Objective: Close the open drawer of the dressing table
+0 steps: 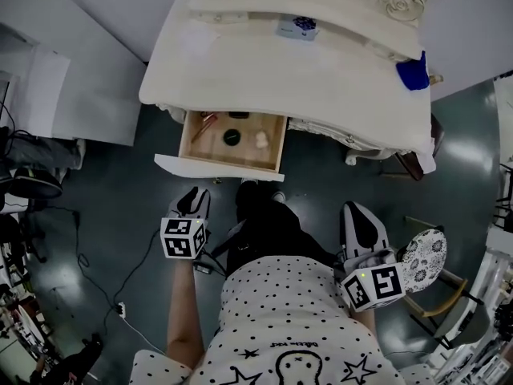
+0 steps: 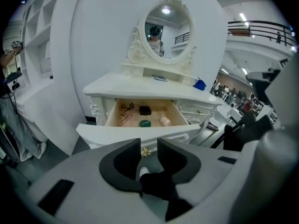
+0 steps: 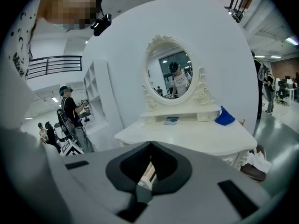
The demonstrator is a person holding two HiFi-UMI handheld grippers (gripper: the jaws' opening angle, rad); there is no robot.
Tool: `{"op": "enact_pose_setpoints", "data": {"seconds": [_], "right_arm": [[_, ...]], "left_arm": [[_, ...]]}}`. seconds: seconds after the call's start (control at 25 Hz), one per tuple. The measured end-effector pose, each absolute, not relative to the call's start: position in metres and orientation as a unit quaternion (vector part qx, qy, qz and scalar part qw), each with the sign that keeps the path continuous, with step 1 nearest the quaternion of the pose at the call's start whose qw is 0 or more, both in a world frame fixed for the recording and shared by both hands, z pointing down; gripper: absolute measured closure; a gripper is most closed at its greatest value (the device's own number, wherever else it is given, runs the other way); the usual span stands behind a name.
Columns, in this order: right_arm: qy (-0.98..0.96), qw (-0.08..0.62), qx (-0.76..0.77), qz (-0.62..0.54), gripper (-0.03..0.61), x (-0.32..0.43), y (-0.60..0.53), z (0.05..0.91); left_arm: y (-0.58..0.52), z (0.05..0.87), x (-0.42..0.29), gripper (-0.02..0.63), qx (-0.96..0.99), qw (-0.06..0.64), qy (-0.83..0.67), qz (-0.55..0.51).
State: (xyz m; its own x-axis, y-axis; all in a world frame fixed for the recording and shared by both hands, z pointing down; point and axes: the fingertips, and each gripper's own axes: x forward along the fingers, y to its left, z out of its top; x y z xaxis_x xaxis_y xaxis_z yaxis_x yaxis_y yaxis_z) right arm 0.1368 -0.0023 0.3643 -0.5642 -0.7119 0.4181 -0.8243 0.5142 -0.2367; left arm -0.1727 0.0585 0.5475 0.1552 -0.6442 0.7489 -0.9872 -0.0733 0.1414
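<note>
Item one, dressing table (image 1: 321,79): white, carved, and it stood at twelve o'clock from you in the head view, with an oval mirror (image 2: 166,29) above its shelf. Item two, drawer (image 1: 212,168): it was pulled out from the table's front toward six o'clock, fully open, with its white front panel nearest you. Contents as the left gripper view showed them: a pair of glasses (image 2: 126,108) at the drawer's nine o'clock side, a black box (image 2: 145,110) toward twelve, a green round piece (image 2: 145,123) at centre and a pale pink piece (image 2: 164,121) toward three. Item three, gold handle (image 2: 146,152): it sat on the drawer front, seen through the gap of your left tool but apart from it. Item four, left gripper (image 1: 194,201): you held it just short of the drawer front, at six o'clock from it, with jaws apart and nothing between the pads. Item five, right gripper (image 1: 362,223): you held it lower right, at about four o'clock from the drawer and well clear of it, with jaw tips together and empty. Item six, blue cloth (image 1: 412,74): it lay at the tabletop's three o'clock edge. Item seven, small box (image 1: 296,27): it rested on the shelf at twelve o'clock.
</note>
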Motion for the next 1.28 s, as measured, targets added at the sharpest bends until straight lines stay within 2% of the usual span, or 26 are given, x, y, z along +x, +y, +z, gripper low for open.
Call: {"op": "enact_pose_setpoints", "data": {"seconds": [0.44, 0.6, 0.92, 1.0, 1.28], "right_arm": [[-0.851, 0.144, 0.461, 0.208, 0.569, 0.155, -0.004, 0.365], [-0.844, 0.146, 0.471, 0.209, 0.569, 0.166, -0.001, 0.367], [-0.840, 0.148, 0.477, 0.211, 0.569, 0.176, 0.003, 0.367], [-0.839, 0.146, 0.480, 0.210, 0.569, 0.178, 0.004, 0.366], [-0.834, 0.141, 0.492, 0.205, 0.569, 0.181, 0.007, 0.363]], "left_arm": [[0.056, 0.643, -0.160, 0.445, 0.669, 0.376, -0.565, 0.303], [0.049, 0.658, -0.162, 0.431, 0.663, 0.369, -0.569, 0.317], [0.034, 0.675, -0.155, 0.431, 0.660, 0.369, -0.568, 0.324], [0.034, 0.674, -0.157, 0.463, 0.656, 0.360, -0.577, 0.326], [0.034, 0.674, -0.157, 0.465, 0.660, 0.350, -0.573, 0.338]]}}
